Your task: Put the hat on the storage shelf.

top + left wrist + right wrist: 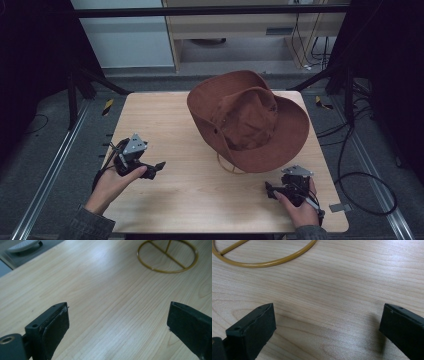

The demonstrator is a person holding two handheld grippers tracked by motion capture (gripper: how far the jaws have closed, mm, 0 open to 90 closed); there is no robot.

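Pale wood grain runs across the table in front of you, a square top with rounded corners, ringed by grey floor and metal rails. Beyond the far edge stand a white panel and a wooden cabinet; black cables loop on the floor to your right, and dark frame legs stand at both far corners.

The hat, brown and wide-brimmed, sits on the far right part of the table, its brim reaching close to the far and right edges. It rests on a stand with a yellow wire ring as its foot, which peeks out under the near brim; you see that ring on the wood in the left gripper view and again in the right gripper view.

The near half of the table and its whole left side are bare, giving you open wood between your two hands.

Your left gripper hovers near the near-left corner, pointing right toward the hat, jaws spread wide with nothing between them. Your right gripper sits near the near-right corner, just in front of the brim, pointing left, jaws likewise wide apart and holding nothing.
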